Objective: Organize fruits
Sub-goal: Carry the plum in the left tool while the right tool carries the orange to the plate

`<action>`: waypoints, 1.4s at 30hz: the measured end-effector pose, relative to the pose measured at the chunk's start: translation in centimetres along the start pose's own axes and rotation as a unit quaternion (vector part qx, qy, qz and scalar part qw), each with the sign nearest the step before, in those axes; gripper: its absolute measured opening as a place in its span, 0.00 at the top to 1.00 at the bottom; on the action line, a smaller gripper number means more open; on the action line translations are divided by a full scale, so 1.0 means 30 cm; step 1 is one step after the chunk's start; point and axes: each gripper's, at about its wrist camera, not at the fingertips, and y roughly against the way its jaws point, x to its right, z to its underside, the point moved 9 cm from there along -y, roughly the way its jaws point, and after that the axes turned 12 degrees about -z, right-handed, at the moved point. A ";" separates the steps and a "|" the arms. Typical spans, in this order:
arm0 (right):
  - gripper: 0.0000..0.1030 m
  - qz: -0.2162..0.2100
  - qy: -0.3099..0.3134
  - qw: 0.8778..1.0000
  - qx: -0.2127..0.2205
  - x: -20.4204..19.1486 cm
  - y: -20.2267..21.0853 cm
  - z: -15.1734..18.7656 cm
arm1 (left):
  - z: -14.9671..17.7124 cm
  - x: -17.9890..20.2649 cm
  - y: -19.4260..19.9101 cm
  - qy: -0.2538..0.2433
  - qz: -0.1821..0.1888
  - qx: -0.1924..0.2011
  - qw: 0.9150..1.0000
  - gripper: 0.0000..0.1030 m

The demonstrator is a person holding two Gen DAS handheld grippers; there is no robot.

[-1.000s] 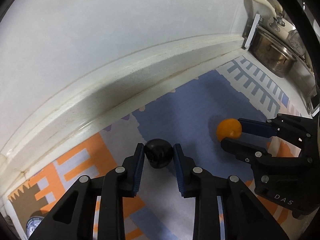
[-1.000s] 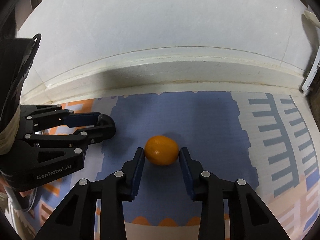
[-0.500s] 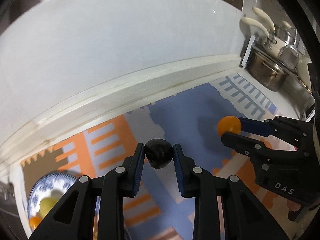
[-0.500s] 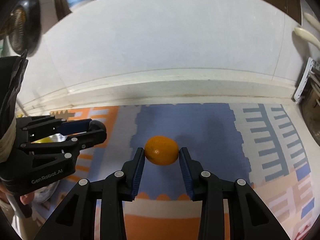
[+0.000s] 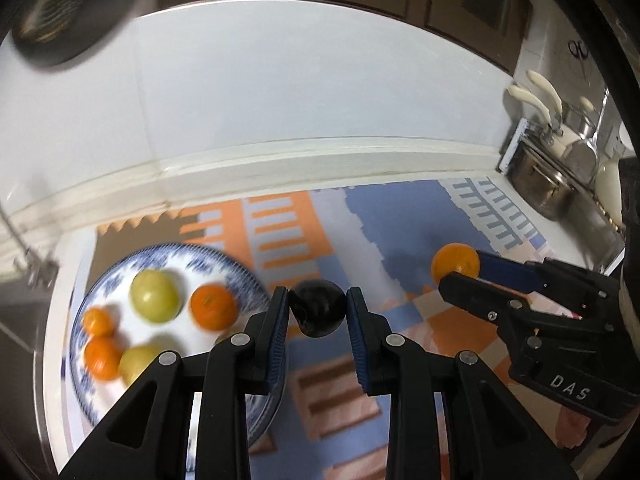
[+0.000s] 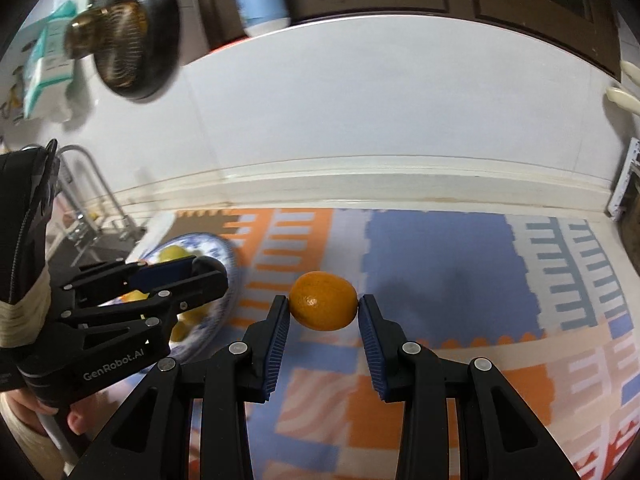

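My left gripper [image 5: 318, 308] is shut on a dark, near-black round fruit [image 5: 318, 312], held above the patterned mat beside the right rim of a blue-and-white plate [image 5: 100, 284]. The plate holds several fruits: green ones [image 5: 154, 296] and oranges [image 5: 212, 306]. My right gripper [image 6: 323, 304] is shut on an orange [image 6: 323, 300], lifted over the mat; it appears at the right of the left wrist view [image 5: 456, 268]. In the right wrist view the left gripper [image 6: 208, 270] hovers over the plate [image 6: 224, 256] at the left.
A patterned orange, blue and white mat [image 5: 400, 216] covers the counter up to a white wall ledge [image 5: 320, 152]. Steel pots [image 5: 540, 184] stand at the far right. A sink with a faucet [image 6: 92, 184] lies at the left. A dark pan [image 6: 136, 32] hangs on the wall.
Both grippers have risen and moved left with their fruits. The plate of fruit has come into view under the left gripper.
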 end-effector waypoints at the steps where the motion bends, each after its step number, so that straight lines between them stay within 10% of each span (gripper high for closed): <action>1: 0.64 -0.003 0.003 1.000 -0.001 -0.015 0.000 0.005 | 0.008 -0.010 0.012 0.004 -0.003 0.001 1.000 0.72; 24: 0.64 -0.067 0.101 0.993 -0.010 -0.391 -0.055 0.038 | 0.191 -0.375 0.190 0.075 -0.111 0.021 0.991 0.72; 42: 0.64 -0.087 0.118 0.987 -0.072 -0.456 -0.357 0.048 | 0.266 -0.528 0.013 0.096 -0.123 -0.038 0.987 0.72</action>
